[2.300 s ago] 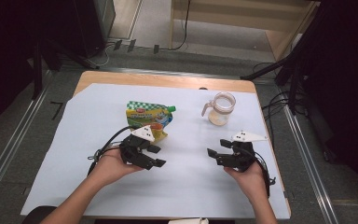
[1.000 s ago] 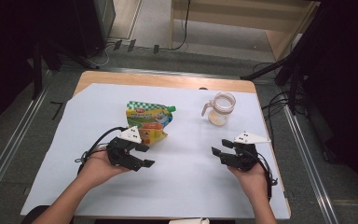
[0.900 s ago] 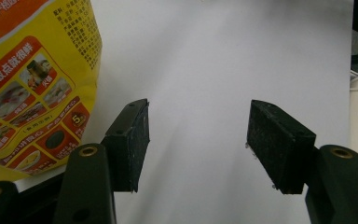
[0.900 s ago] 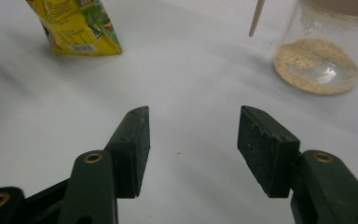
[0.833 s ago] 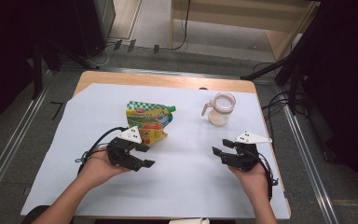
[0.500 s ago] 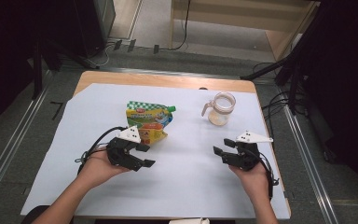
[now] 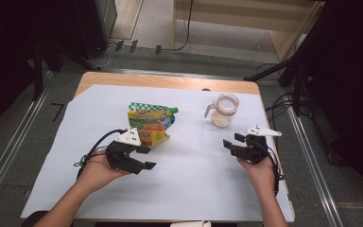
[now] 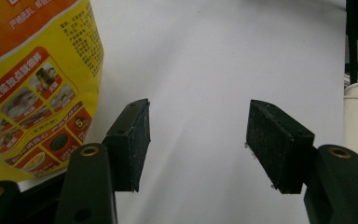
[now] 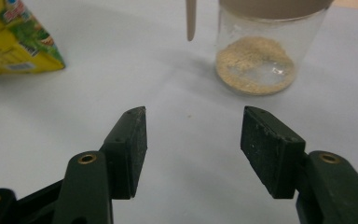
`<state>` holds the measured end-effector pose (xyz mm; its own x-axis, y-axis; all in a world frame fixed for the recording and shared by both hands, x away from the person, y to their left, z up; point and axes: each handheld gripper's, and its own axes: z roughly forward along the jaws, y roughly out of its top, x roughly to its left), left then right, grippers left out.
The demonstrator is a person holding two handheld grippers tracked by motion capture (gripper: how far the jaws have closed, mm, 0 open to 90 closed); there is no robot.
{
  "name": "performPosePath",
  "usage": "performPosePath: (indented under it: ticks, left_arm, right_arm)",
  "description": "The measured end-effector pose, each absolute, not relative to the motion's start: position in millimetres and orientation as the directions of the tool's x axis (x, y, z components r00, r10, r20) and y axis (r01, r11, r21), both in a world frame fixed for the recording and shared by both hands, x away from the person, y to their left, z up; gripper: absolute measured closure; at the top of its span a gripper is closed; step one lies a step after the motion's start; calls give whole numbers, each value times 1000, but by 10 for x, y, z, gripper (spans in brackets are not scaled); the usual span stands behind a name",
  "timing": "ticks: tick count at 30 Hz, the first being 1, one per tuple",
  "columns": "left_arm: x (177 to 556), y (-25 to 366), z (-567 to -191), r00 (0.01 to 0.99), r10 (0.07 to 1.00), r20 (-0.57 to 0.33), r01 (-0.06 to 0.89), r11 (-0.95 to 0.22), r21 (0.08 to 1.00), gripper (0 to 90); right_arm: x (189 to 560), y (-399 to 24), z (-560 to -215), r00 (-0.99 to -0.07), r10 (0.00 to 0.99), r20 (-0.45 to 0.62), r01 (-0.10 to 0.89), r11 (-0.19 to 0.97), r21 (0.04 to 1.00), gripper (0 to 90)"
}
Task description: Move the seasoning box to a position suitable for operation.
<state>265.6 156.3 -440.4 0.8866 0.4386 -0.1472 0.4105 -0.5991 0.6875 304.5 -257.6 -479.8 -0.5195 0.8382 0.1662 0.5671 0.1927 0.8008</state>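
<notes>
Your wooden counter (image 7: pixel 160 79) was covered almost edge to edge by a white sheet (image 7: pixel 194 189), and around it the room lay dark: grey floor, metal rails at both sides, cables trailing at the far edge and down the right, a pale wooden shelf unit (image 7: pixel 246 19) behind.

At the left, your left gripper (image 7: pixel 144 157) rested low over the sheet with its jaws released and nothing between them. Just beyond it lay the yellow-and-green spouted food pouch (image 7: pixel 149 124), flat on the sheet; in the left gripper view its printed yellow face (image 8: pixel 32 84) sat just beside the left jaw, apart from it.

Farther right stood the clear glass jar (image 7: pixel 223 110) with a handle and a tan lid, upright near the counter's far right corner. A thin layer of beige powder (image 9: pixel 255 70) covered its bottom.

Your right gripper (image 7: pixel 232 142) hovered near the jar, pointed toward it, jaws parted and empty.
</notes>
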Motion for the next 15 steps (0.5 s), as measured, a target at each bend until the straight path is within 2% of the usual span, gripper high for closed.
performPosePath:
  ticks: [11,15]
  left_arm:
    - [2584,1675,-4395,867,482,-125,425,-587,689,413]
    - [2578,1685,-4399,864,486,-133,432,-580,691,412]
  right_arm:
    - [3379,-2560,-4779,-462,876,136,553,165,816,408]
    - [3510,-2560,-4768,-406,903,140,541,115,833,318]
